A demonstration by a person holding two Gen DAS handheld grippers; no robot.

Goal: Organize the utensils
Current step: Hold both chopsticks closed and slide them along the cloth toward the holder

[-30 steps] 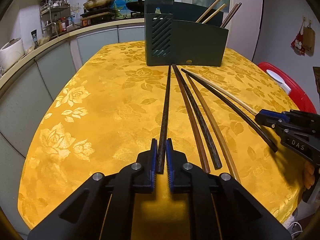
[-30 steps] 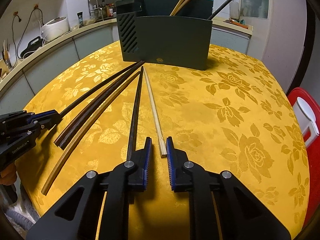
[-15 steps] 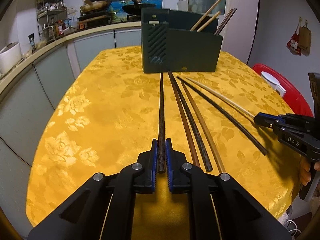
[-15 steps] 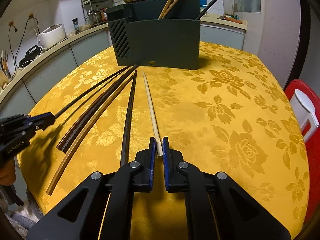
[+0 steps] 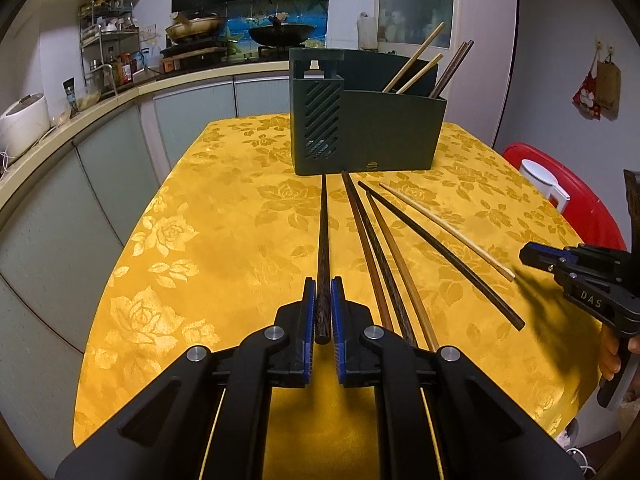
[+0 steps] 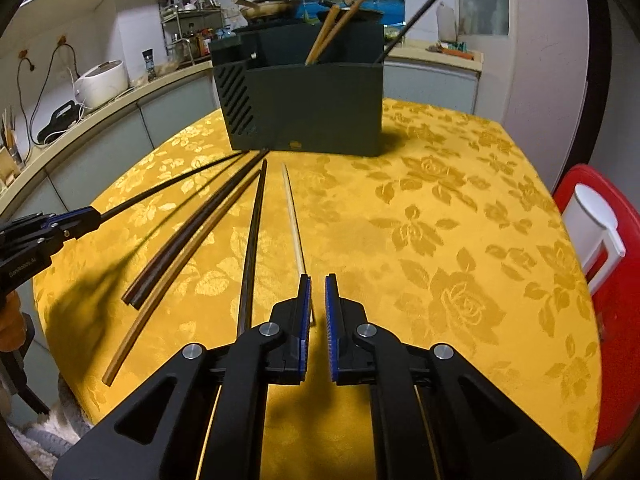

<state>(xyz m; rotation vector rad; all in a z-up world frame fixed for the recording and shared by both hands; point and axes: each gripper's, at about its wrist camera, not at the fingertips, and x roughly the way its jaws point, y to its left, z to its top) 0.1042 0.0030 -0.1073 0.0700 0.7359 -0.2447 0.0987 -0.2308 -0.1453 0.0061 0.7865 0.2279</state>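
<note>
Dark green slotted plastic utensil holder (image 5: 384, 132) on yellow floral-cloth counter (image 5: 224, 240): several wooden chopsticks (image 5: 416, 64) stowed inside, five loose in front, a sixth dark speckled chopstick (image 5: 324, 240) clamped in left gripper (image 5: 323, 308) fingers, right gripper (image 6: 317, 300) fingers narrowed, apparently empty, over pale bamboo chopstick (image 6: 294, 220).

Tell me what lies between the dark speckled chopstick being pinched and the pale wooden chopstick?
Four loose chopsticks, brown to black, on the yellow floral tablecloth; left wrist view shows it.
</note>
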